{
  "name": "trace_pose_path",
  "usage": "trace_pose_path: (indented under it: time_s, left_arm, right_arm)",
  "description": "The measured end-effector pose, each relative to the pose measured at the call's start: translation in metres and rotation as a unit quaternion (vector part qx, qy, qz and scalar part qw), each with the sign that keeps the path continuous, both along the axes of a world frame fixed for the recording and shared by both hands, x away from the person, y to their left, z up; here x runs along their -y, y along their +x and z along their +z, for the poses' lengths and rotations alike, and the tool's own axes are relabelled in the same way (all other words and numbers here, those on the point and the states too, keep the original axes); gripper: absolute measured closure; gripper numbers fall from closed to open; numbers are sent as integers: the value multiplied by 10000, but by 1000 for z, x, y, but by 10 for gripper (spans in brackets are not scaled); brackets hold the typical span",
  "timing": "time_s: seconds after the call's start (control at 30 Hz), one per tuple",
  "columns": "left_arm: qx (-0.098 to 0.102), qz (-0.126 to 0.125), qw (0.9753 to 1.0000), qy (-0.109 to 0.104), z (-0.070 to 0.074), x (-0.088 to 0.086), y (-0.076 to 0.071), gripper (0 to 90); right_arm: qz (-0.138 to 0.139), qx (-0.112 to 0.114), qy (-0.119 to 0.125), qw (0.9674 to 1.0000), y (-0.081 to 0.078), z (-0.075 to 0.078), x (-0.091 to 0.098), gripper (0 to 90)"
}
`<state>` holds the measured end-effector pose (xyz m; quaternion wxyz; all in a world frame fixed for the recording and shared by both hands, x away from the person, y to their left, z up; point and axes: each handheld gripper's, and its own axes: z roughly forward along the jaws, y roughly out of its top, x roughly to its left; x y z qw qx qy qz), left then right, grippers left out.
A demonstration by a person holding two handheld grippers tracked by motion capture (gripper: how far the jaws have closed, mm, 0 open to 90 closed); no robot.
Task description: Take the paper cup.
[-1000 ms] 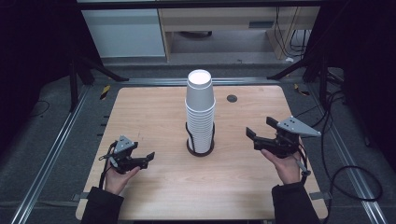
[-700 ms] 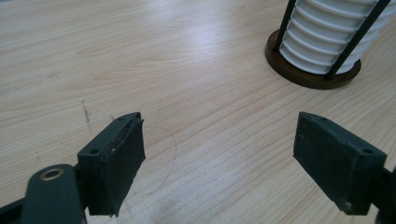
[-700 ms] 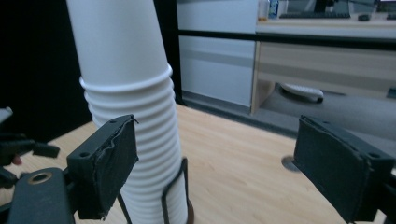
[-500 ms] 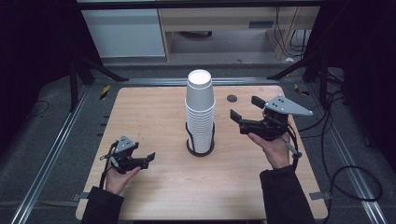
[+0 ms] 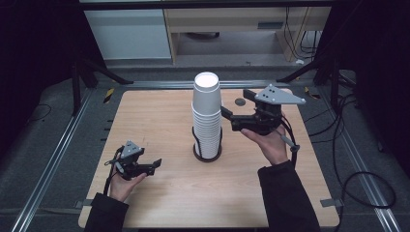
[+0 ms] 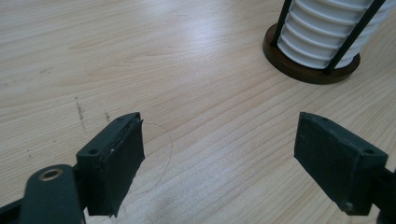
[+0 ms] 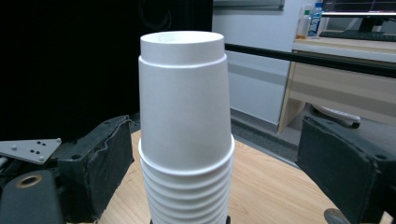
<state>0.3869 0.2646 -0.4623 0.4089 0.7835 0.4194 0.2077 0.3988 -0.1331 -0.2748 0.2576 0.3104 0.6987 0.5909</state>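
Note:
A tall stack of upside-down white paper cups (image 5: 206, 108) stands mid-table in a black wire holder with a round brown base (image 5: 207, 155). My right gripper (image 5: 237, 104) is raised just right of the stack at its upper half, open, one fingertip close to the cups. In the right gripper view the stack (image 7: 184, 126) stands between the spread jaws of the right gripper (image 7: 219, 154), with nothing pinched. My left gripper (image 5: 153, 165) rests low at the front left, open and empty. In the left gripper view, the left gripper (image 6: 224, 158) faces bare wood, with the holder base (image 6: 308, 70) beyond.
A small dark round disc (image 5: 240, 102) lies on the wooden table (image 5: 159, 111) behind the right gripper. Metal rails (image 5: 58, 145) run along both table sides, and cables (image 5: 358, 179) trail at the right. A cabinet and a desk stand beyond the far edge.
My right gripper has moved left and away from the front edge, rising up to the cup stack. The left gripper has stayed in place.

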Motion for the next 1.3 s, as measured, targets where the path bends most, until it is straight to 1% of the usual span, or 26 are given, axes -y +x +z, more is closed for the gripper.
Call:
trace_pose_path:
  time_s: [0.13,0.23,0.33,0.43,0.5,0.6,0.73,0.83,0.97,1.1,1.2,1.3]
  left_arm:
    - [-5,9,10000,-33,0,-1,0,154]
    - [-20,-5,10000,-8,0,-1,1,153]
    - [-27,-1,10000,-5,-1,0,1,153]
    - [-26,-8,10000,3,-1,0,1,152]
    - [-29,-10,10000,11,-1,0,1,152]
    - [-37,-5,10000,3,-1,0,1,152]
    - [-31,-11,10000,4,-1,0,1,151]
    - [-35,-7,10000,11,-1,1,1,151]
    - [-53,-30,10000,48,-1,1,1,151]
    - [-62,-33,10000,40,-2,1,1,151]
    - [-70,-36,10000,46,-2,1,1,150]
    - [-72,-51,9999,69,-2,1,1,150]
  right_arm:
    - [117,-44,-70,9999,7,6,-9,100]
    - [193,-91,-165,9996,12,9,-16,98]
    - [252,-129,-259,9993,17,11,-23,96]
    - [340,-201,-283,9988,22,12,-30,94]
    - [379,-231,-298,9986,25,12,-34,93]
    - [432,-263,-401,9979,30,11,-39,86]
    - [376,-299,-511,9975,36,9,-45,85]
    - [375,-352,-526,9973,40,8,-47,84]
    - [398,-401,-604,9966,45,6,-52,82]
    - [422,-478,-617,9961,51,4,-57,82]
    - [432,-546,-679,9953,54,1,-60,82]
    - [455,-561,-751,9946,57,-1,-64,82]
